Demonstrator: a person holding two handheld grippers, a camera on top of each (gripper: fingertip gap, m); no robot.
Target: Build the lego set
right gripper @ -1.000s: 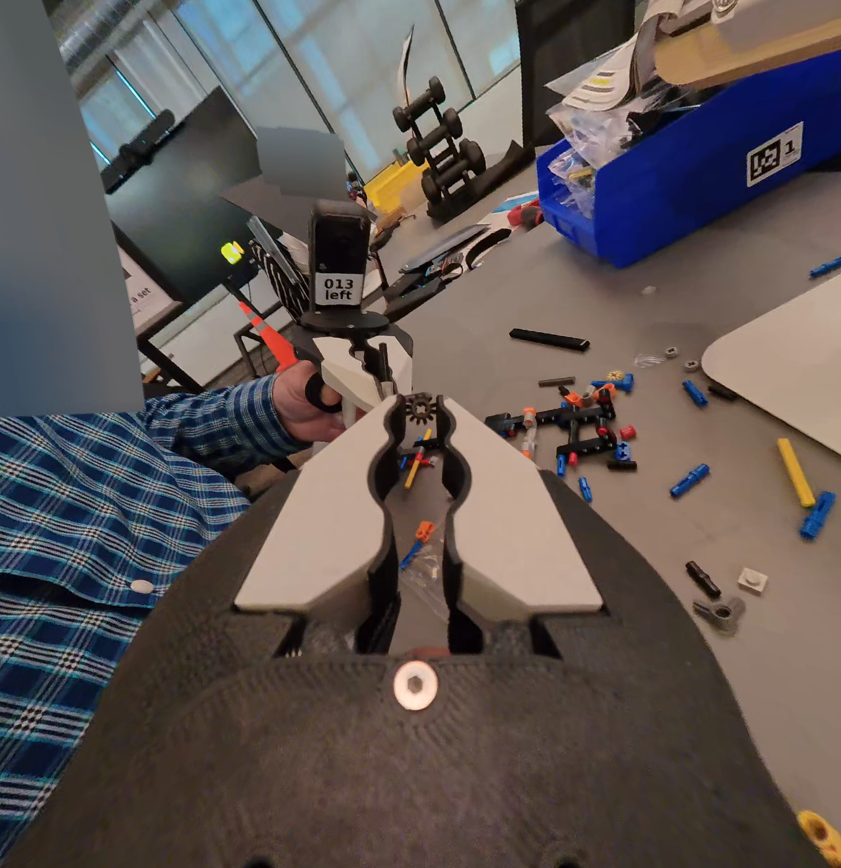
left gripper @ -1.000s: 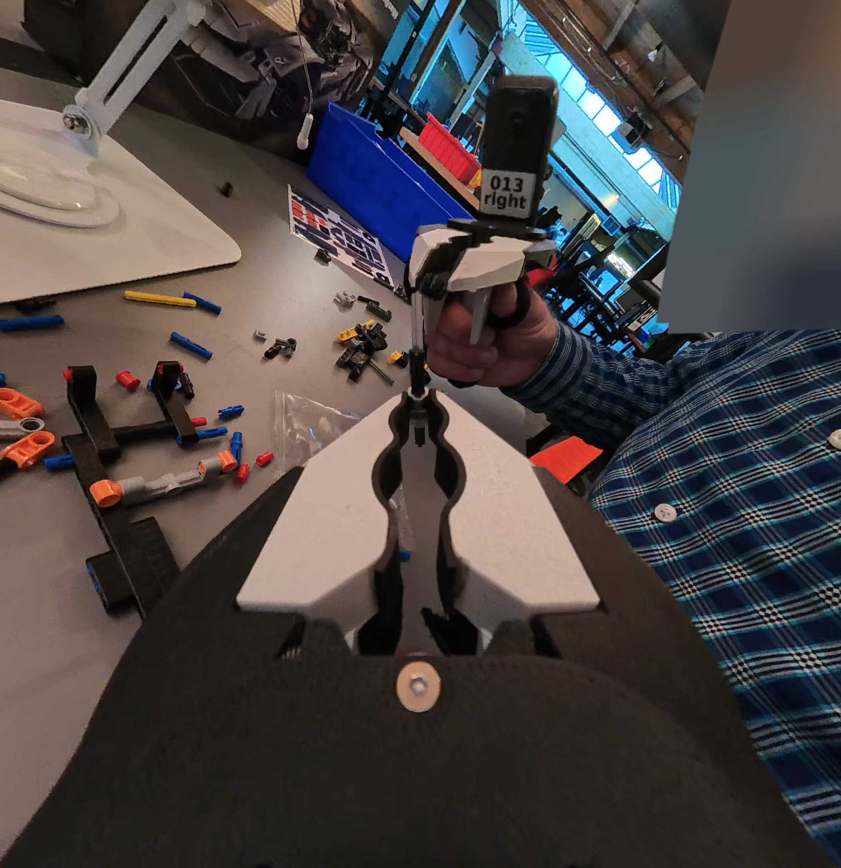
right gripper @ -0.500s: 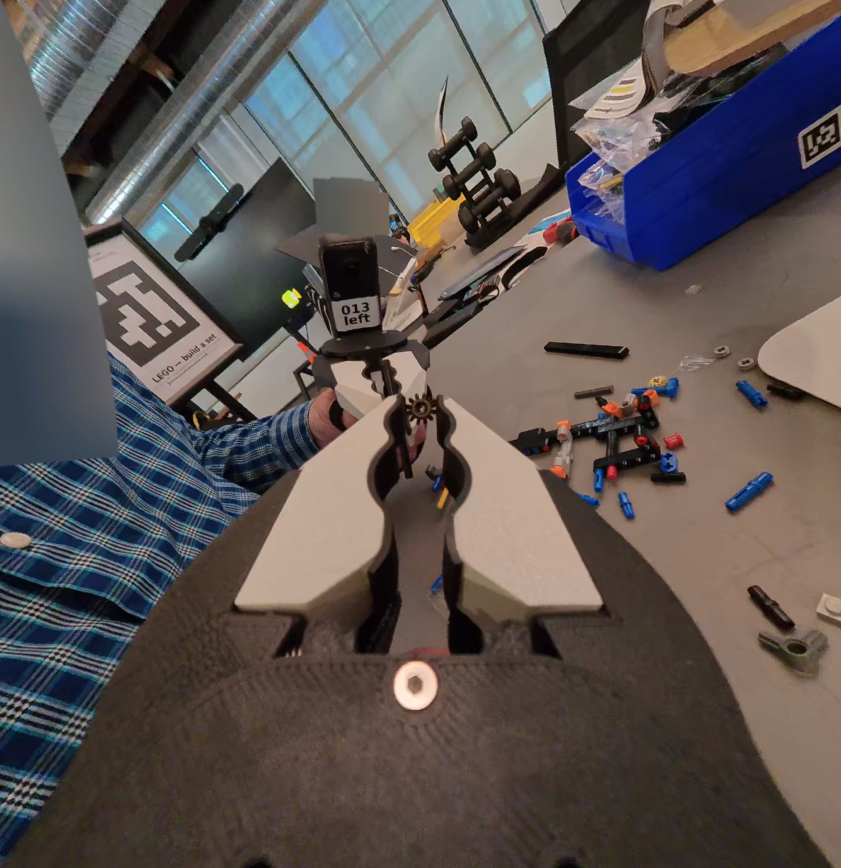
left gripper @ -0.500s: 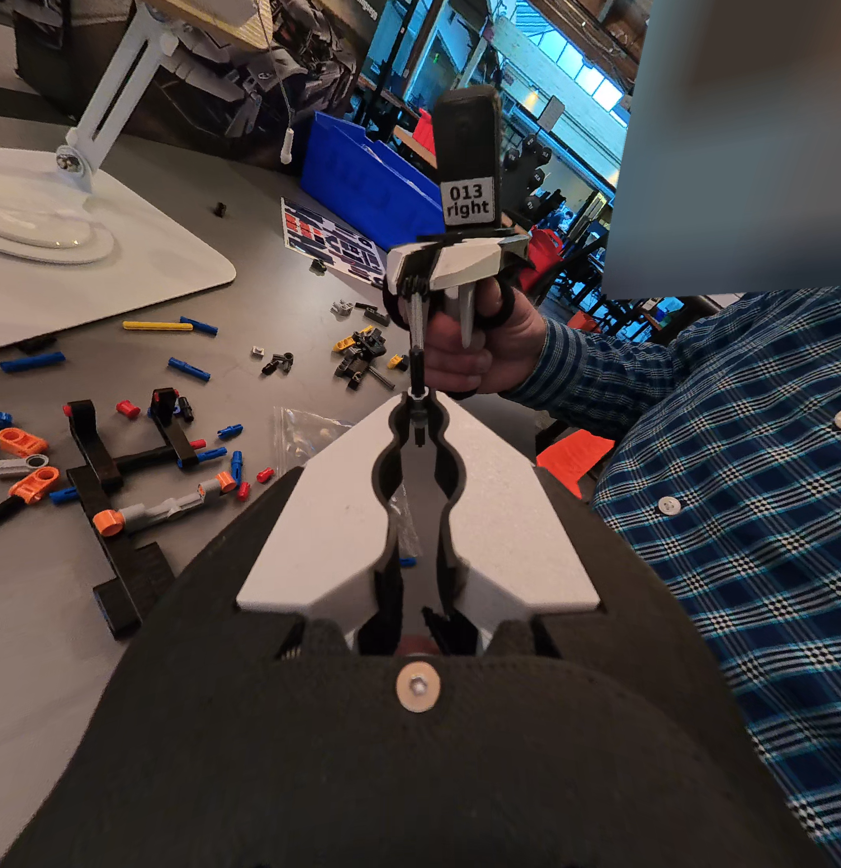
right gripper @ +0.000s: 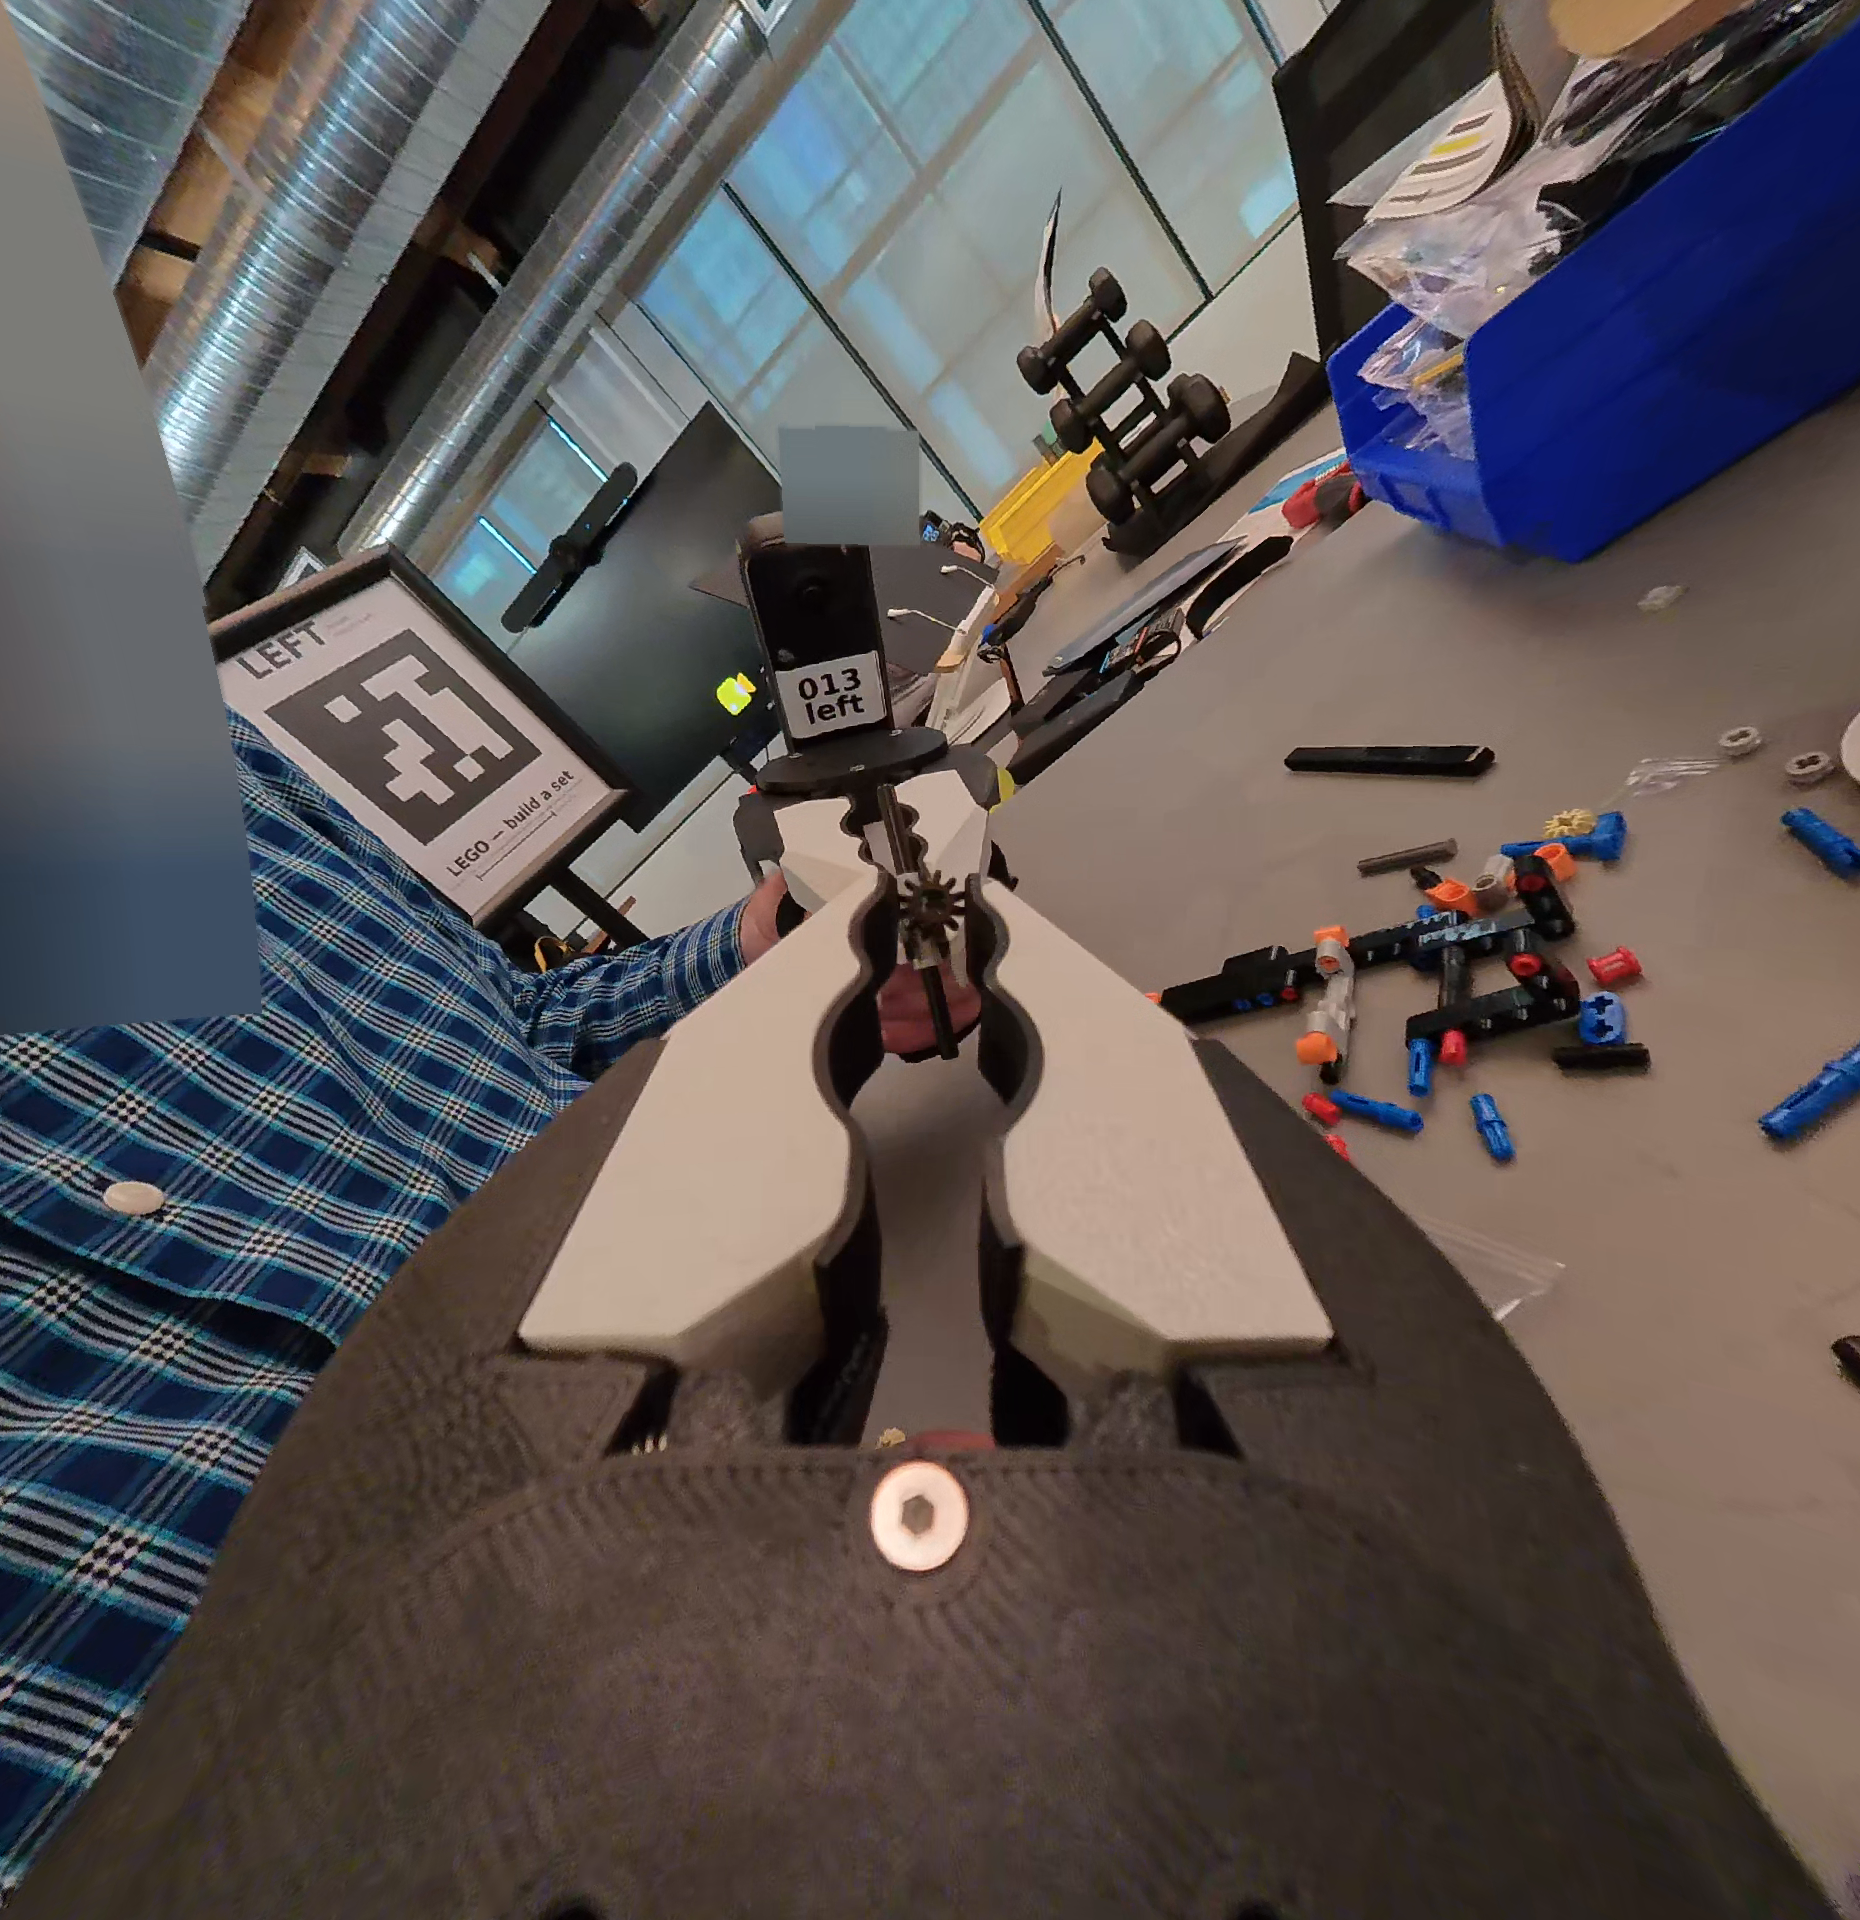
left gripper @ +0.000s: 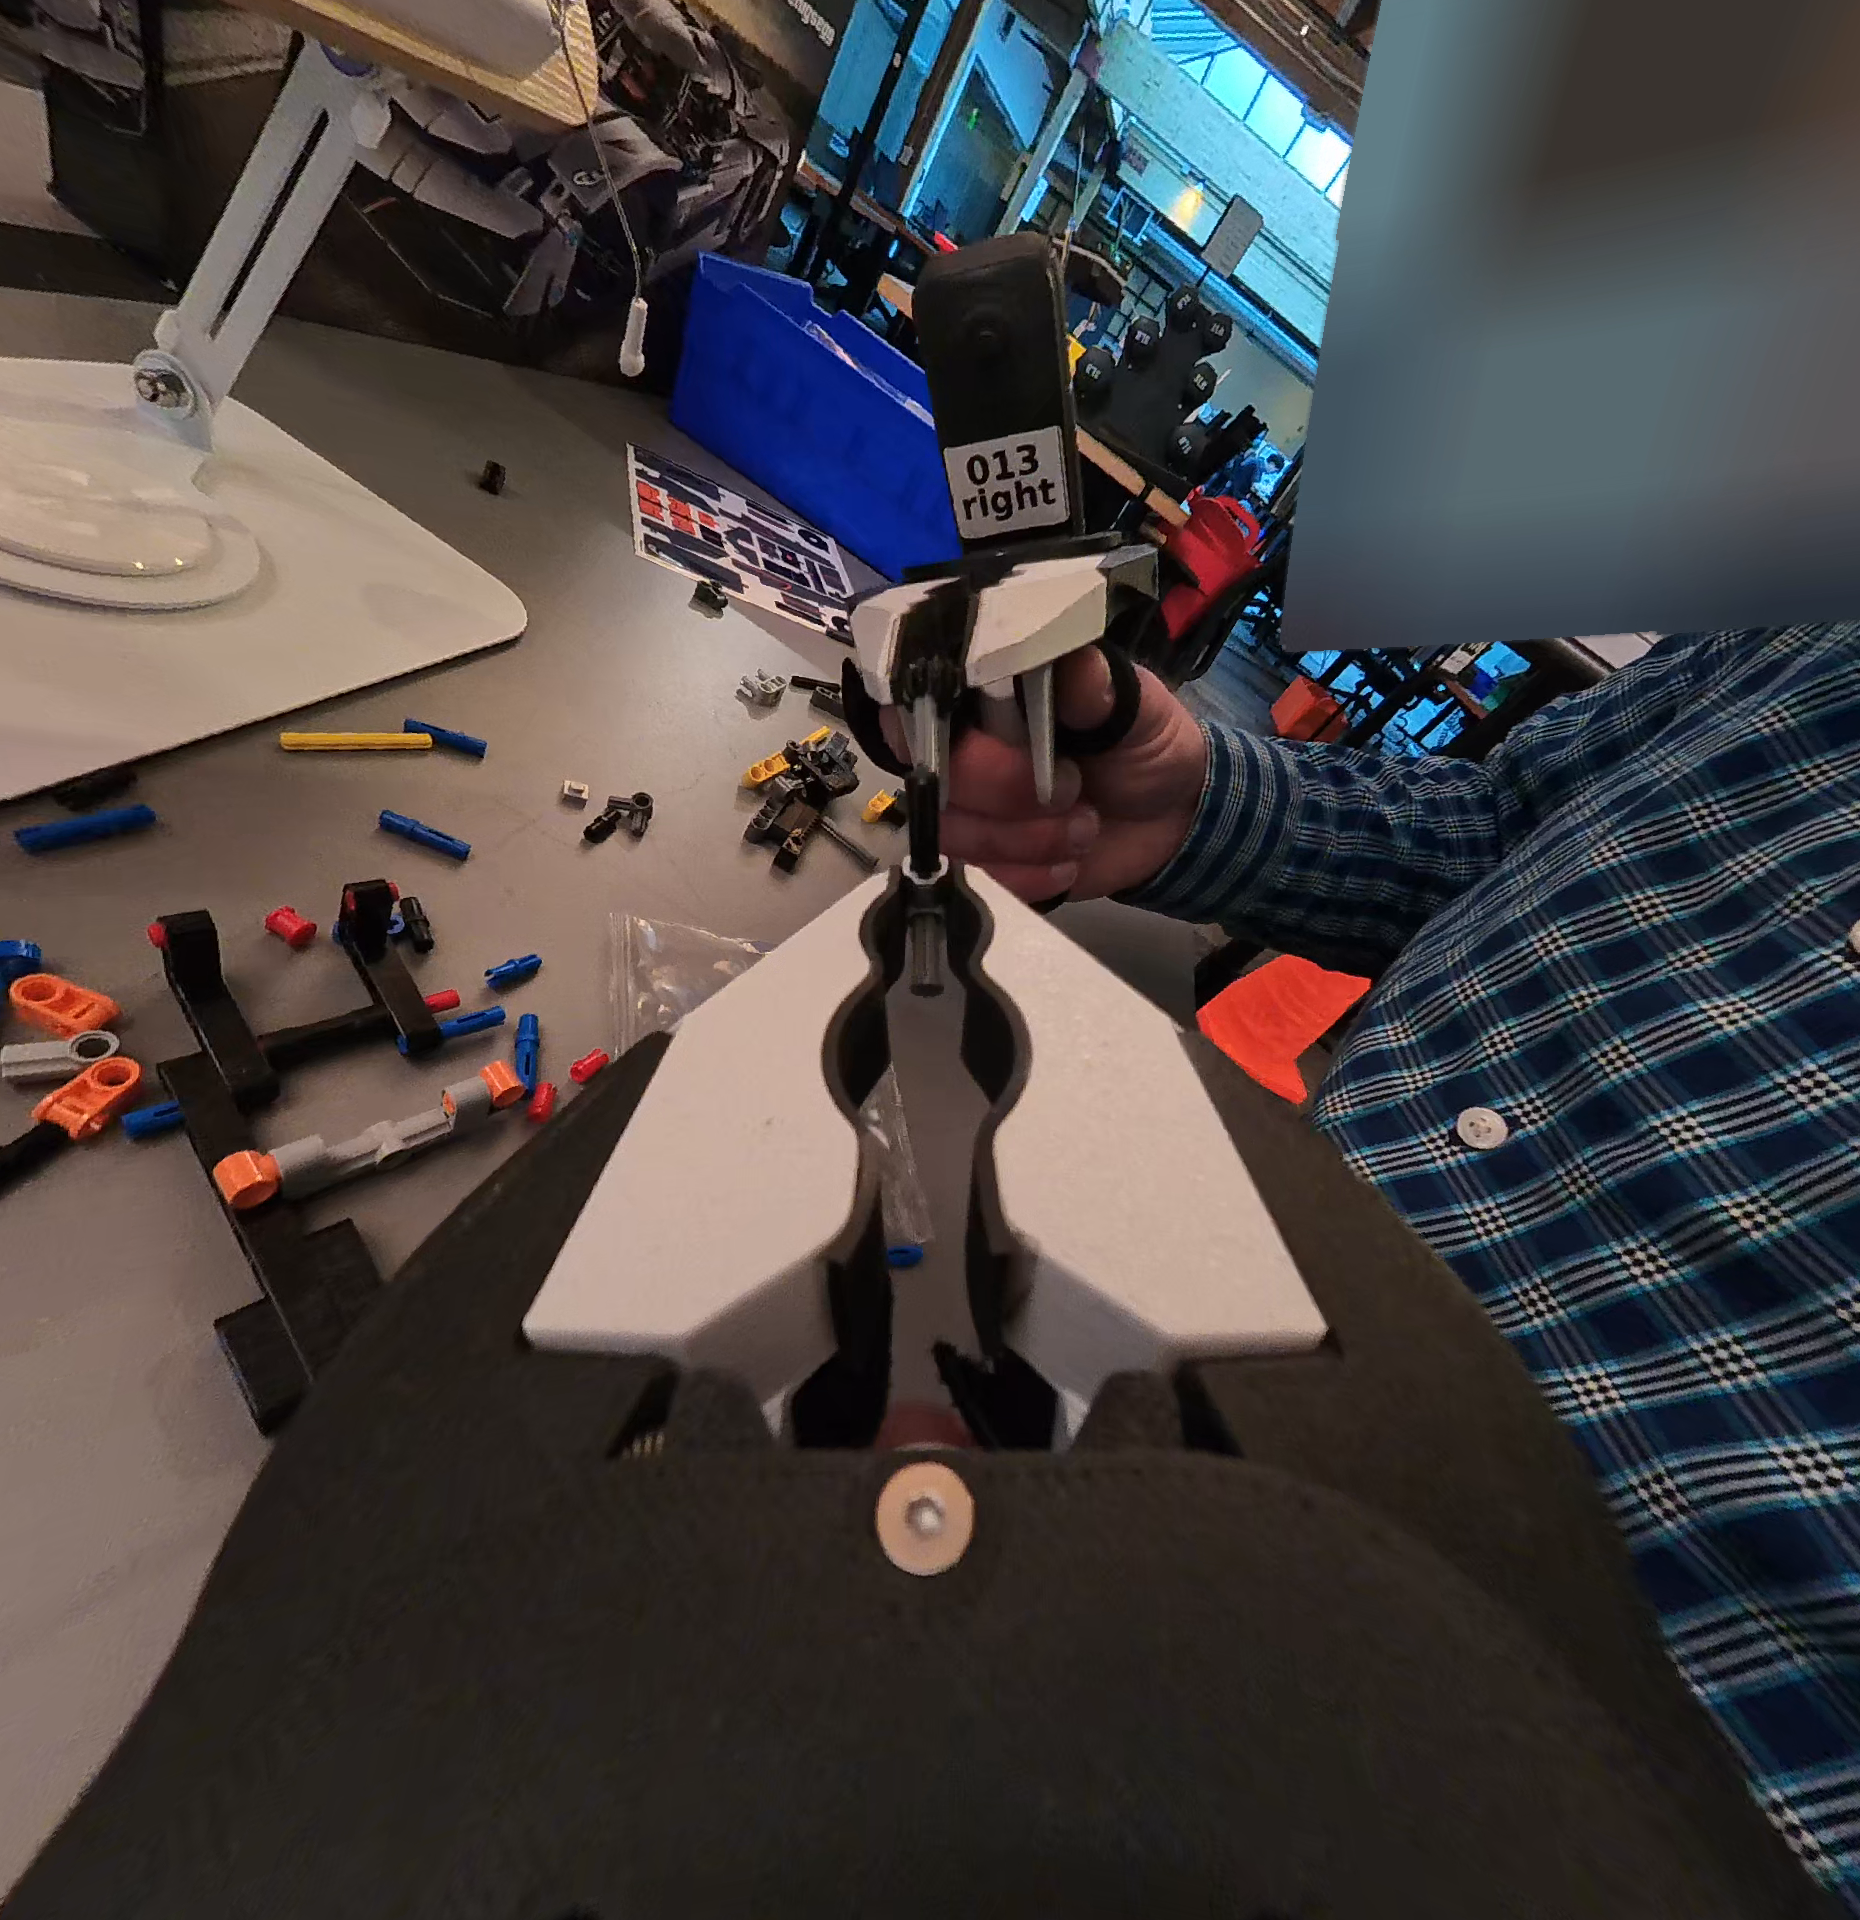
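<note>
In the left wrist view my left gripper [left gripper: 924, 883] is shut on a thin black axle [left gripper: 921, 810] that points at the right gripper [left gripper: 931, 675], held in a hand above the table. In the right wrist view my right gripper [right gripper: 928, 883] is shut on a small black gear [right gripper: 928, 896]. The axle [right gripper: 938, 1003] passes through the gear, coming from the left gripper [right gripper: 884, 821] just beyond. A partly built black frame with orange, red and blue parts [left gripper: 230, 1039] lies on the grey table [left gripper: 614, 644]; it also shows in the right wrist view [right gripper: 1466, 935].
Loose blue, yellow, red and black pieces [left gripper: 422, 831] lie scattered around the frame. A blue bin [left gripper: 801, 416] and a sticker sheet [left gripper: 739, 530] are at the back, a white lamp base [left gripper: 230, 623] far left, a clear bag [left gripper: 677, 966] near my left gripper. A plaid sleeve [left gripper: 1528, 935] is at right. Left tips to right tips: about 4 cm.
Both grippers have risen and tilted upward while staying tip to tip. The axle now sticks farther through the gear toward the right wrist camera.
</note>
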